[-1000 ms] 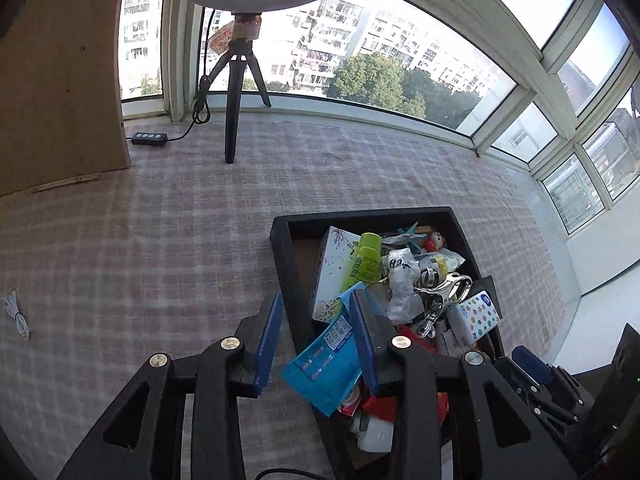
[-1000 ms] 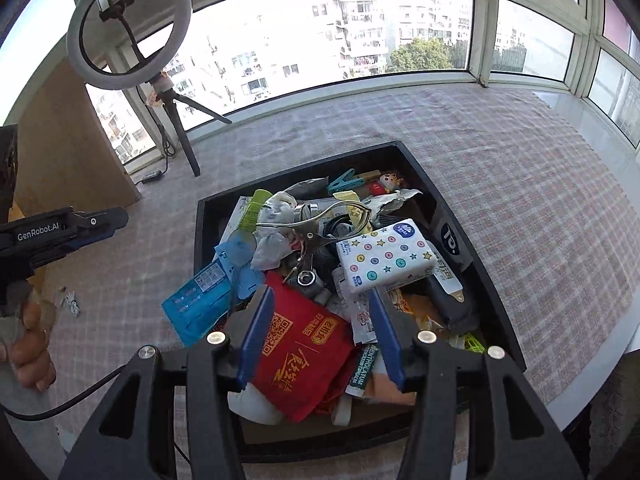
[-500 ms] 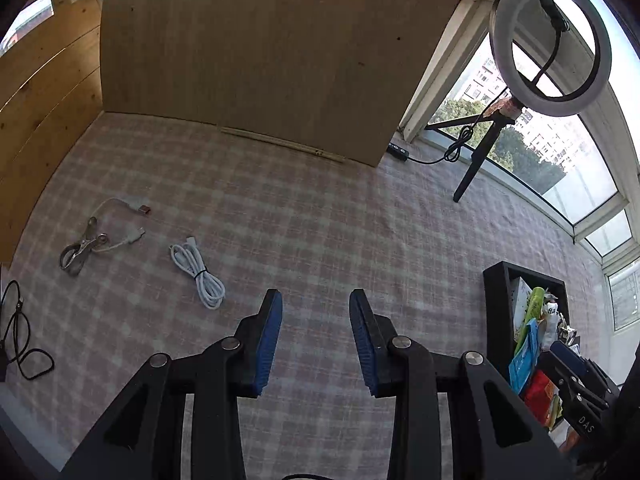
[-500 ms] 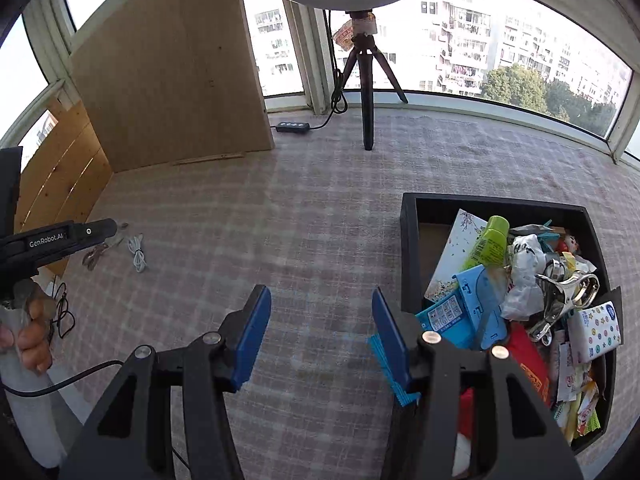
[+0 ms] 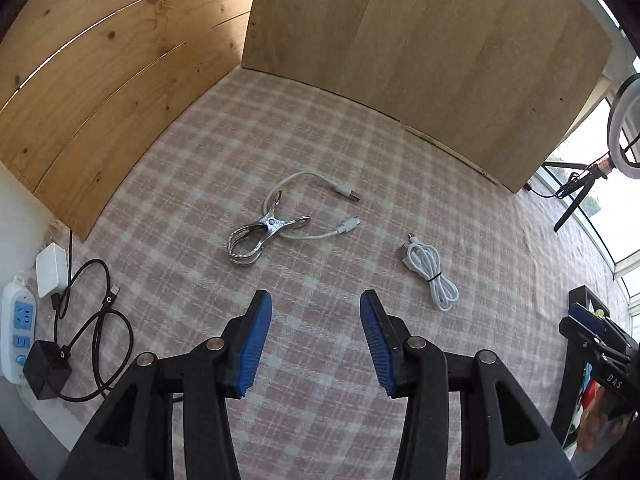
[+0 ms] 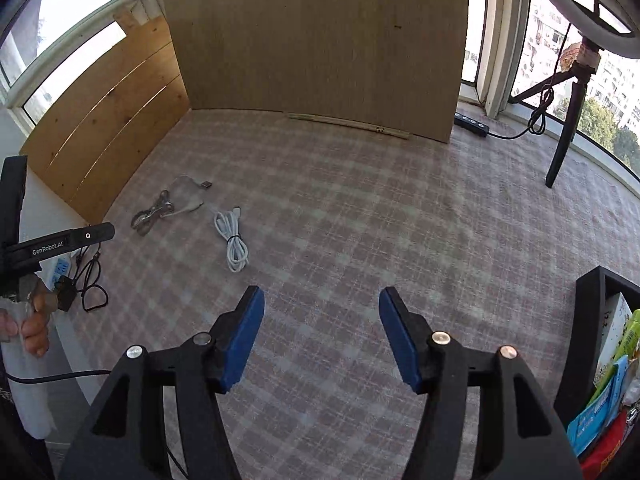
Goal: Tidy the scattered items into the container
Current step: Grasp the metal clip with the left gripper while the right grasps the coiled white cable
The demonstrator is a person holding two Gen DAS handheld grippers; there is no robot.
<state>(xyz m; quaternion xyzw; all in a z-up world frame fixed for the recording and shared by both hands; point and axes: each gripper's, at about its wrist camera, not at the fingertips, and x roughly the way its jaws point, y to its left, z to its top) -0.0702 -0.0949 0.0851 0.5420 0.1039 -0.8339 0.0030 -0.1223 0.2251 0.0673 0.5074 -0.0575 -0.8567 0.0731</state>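
Note:
A metal spring clamp (image 5: pixel 262 235) lies on the plaid cloth with a loose white USB cable (image 5: pixel 316 204) draped around it. A bundled white cable (image 5: pixel 430 276) lies to its right. My left gripper (image 5: pixel 315 312) is open and empty, just short of the clamp. In the right wrist view the clamp (image 6: pixel 151 213) and the bundled cable (image 6: pixel 232 238) lie far left. My right gripper (image 6: pixel 321 320) is open and empty over bare cloth. The black container (image 6: pixel 588 320), full of packets, is at the right edge.
Wooden boards (image 5: pixel 400 40) wall the back and left. A white power strip (image 5: pixel 16 324) and black charger cables (image 5: pixel 92 332) lie at the left edge. A ring light tripod (image 6: pixel 568 120) and a black power strip (image 6: pixel 472 123) stand at the back right.
Both grippers swung left, away from the container toward the clamp and cables. The left gripper came closer to the clamp. Both jaws stand wider apart than before.

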